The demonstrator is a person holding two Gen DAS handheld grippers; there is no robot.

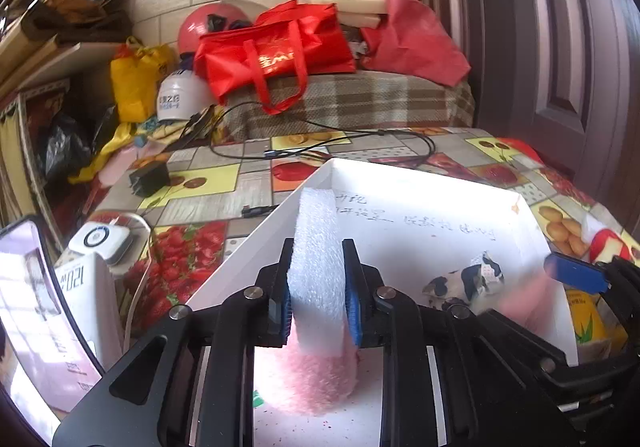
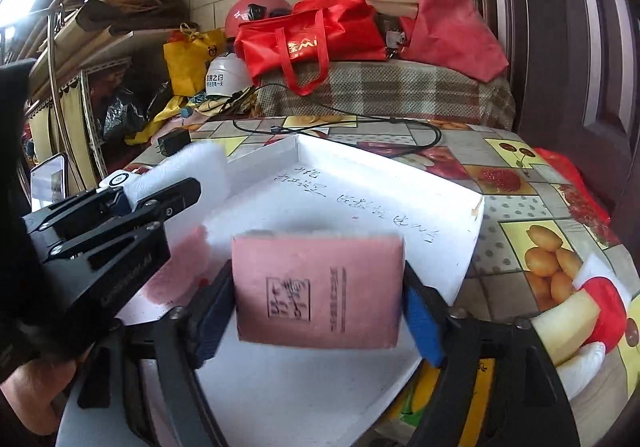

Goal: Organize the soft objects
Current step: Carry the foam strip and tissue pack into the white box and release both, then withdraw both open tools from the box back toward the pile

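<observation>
Your left gripper (image 1: pixel 318 287) pinches the white foam strip (image 1: pixel 316 247) above the white tray's (image 1: pixel 400 183) near left side; your right gripper (image 2: pixel 320 311), jaws wide, brackets the pink foam block (image 2: pixel 318 287) over its near edge, ready to drop

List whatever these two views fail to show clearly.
- Left wrist view: the pink fuzzy piece in the shallow white cardboard box is partly covered by the white foam strip.
- Left wrist view: the black-and-white patterned item is too small to identify.
- Right wrist view: the pink rectangular sponge block hides the box floor behind it.
</observation>
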